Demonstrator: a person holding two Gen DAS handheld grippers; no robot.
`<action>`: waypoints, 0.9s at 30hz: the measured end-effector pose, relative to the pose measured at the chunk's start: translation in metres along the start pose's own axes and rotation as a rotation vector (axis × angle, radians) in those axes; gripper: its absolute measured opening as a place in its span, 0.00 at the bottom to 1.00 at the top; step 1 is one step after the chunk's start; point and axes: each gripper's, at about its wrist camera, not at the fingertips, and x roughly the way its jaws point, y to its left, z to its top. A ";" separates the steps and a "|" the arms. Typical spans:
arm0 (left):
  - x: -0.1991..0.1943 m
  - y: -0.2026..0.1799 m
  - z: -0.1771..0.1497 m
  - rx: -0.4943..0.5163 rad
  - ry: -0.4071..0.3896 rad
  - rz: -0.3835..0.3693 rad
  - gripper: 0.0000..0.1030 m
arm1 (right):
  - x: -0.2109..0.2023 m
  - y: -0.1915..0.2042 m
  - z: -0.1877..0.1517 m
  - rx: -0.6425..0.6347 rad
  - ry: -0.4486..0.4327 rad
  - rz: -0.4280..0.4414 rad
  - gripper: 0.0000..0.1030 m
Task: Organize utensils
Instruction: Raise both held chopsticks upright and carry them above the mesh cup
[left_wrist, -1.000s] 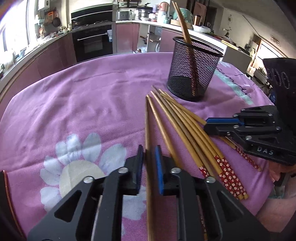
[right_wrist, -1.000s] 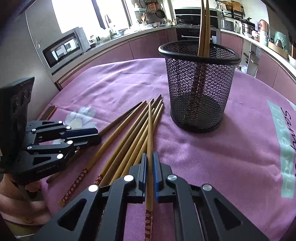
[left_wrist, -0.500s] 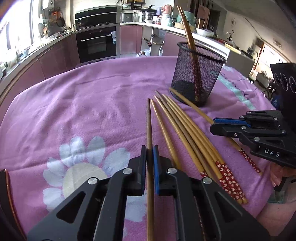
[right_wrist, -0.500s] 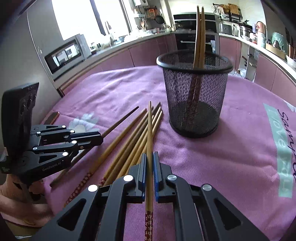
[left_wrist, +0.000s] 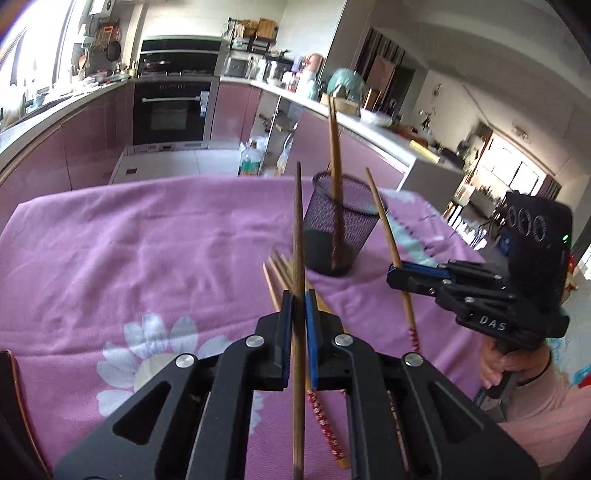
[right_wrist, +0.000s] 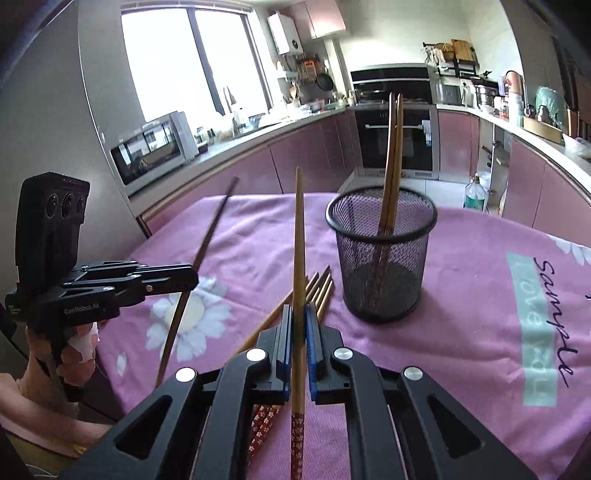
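Note:
A black mesh cup (left_wrist: 341, 225) (right_wrist: 382, 254) stands on the pink cloth with two chopsticks (right_wrist: 391, 162) upright in it. My left gripper (left_wrist: 298, 301) is shut on a dark brown chopstick (left_wrist: 298, 236), lifted off the cloth and tilted up; it also shows in the right wrist view (right_wrist: 207, 243). My right gripper (right_wrist: 298, 317) is shut on a light bamboo chopstick (right_wrist: 298, 240) with a red flowered end, also lifted; in the left wrist view it (left_wrist: 384, 218) rises beside the cup. Several chopsticks (left_wrist: 280, 273) (right_wrist: 321, 288) lie on the cloth in front of the cup.
The table carries a pink cloth (left_wrist: 147, 240) with a white flower print and a teal label (right_wrist: 532, 321). Kitchen counters, an oven (left_wrist: 173, 107) and a microwave (right_wrist: 155, 151) stand beyond the table's far edge.
Both grippers have lifted their chopsticks off the cloth and tilted them upward. The views have risen, and the cup looks farther from the left gripper.

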 end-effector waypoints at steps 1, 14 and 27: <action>-0.004 0.000 0.002 -0.004 -0.011 -0.012 0.07 | -0.002 0.000 0.001 0.002 -0.007 0.001 0.06; -0.044 -0.012 0.032 -0.008 -0.168 -0.076 0.07 | -0.028 -0.012 0.020 0.018 -0.122 -0.018 0.06; -0.037 -0.028 0.078 0.003 -0.233 -0.094 0.07 | -0.045 -0.022 0.055 0.009 -0.220 -0.050 0.06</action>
